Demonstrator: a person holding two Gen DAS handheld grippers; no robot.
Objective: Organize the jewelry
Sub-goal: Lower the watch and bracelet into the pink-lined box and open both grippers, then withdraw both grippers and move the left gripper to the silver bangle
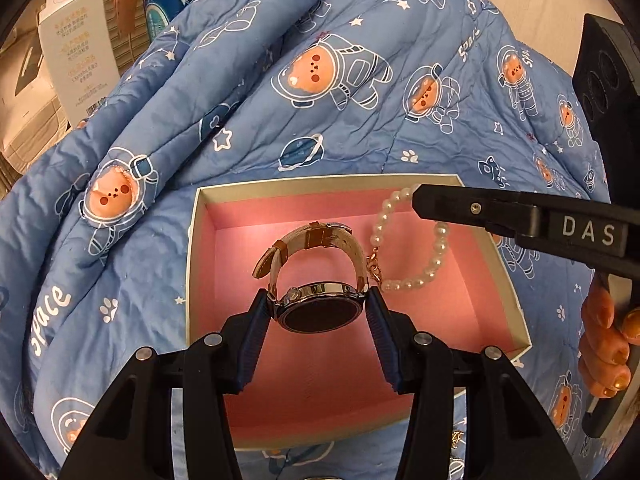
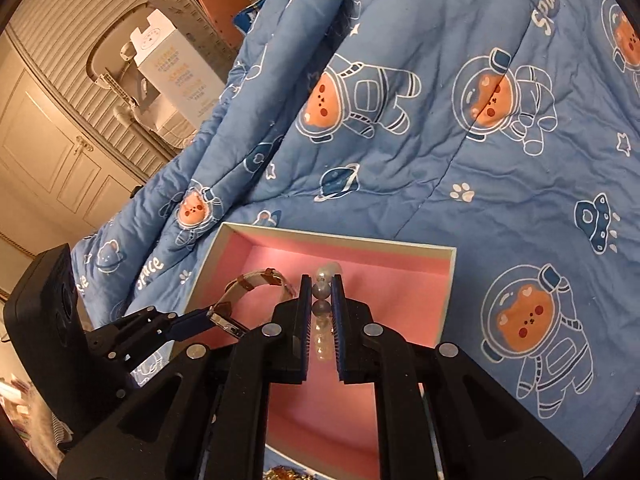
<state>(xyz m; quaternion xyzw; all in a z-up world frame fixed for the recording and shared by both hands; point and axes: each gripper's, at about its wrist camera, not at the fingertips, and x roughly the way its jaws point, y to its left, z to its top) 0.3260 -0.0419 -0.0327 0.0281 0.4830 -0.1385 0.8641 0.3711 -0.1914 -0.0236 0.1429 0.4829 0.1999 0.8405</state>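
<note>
While both pieces hung over the pink box point(image 1: 400, 408) on the bed, neither was set down: left tool point(image 1: 318, 312) clamped the watch point(image 1: 320, 308), right tool point(image 2: 321, 312) pinched the pearl bracelet point(image 2: 322, 308).

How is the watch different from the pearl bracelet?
The watch has a flat cream and brown strap and a dark round face; the pearl bracelet is a string of small white beads with a gold clasp. The left gripper holds the watch by its face; the right gripper pinches the bracelet's beads. Both hang over the pink box.
</note>
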